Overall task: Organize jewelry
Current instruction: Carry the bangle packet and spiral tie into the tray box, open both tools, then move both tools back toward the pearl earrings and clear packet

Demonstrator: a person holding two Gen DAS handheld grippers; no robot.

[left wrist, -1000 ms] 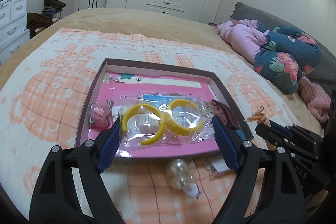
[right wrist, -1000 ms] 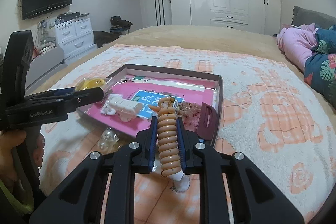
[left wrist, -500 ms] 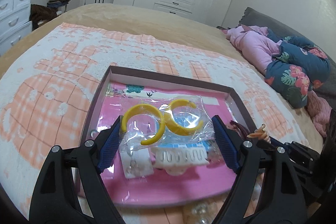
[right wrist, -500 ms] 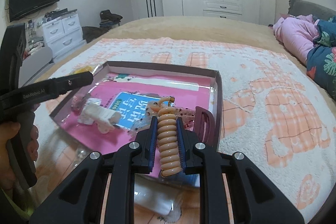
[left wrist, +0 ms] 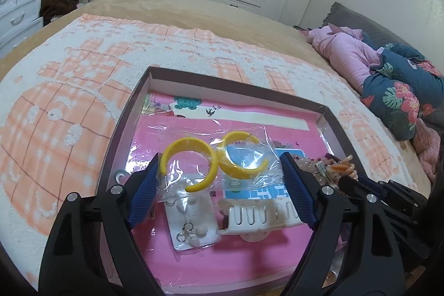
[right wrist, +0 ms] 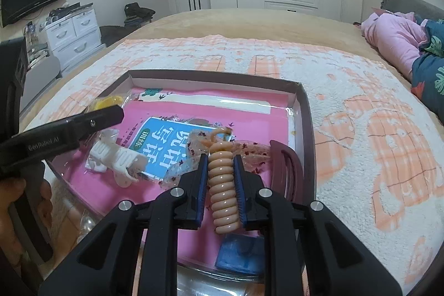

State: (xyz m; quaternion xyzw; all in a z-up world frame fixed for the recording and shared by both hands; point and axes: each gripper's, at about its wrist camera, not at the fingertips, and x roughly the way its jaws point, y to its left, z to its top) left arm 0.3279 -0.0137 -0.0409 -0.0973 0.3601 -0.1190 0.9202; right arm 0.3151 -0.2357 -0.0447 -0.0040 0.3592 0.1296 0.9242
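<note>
Grippers both hang over the tray [left wrist: 126,113], each loaded. The left gripper [left wrist: 222,179], jaws wide, pinches a clear bag [left wrist: 213,157] of yellow hoops [left wrist: 188,160] by its edges, above the tray's near half. The right gripper [right wrist: 221,182], nearly closed, clamps a peach coil tie [right wrist: 223,190] above the tray's near right corner, just beside a maroon clip [right wrist: 285,168]. Already in the tray lie a white claw clip [left wrist: 260,215], an earring card [left wrist: 191,221] and a speckled band [right wrist: 249,149]. Judging by this, sorting is well along; both held pieces remain to be set down.
</note>
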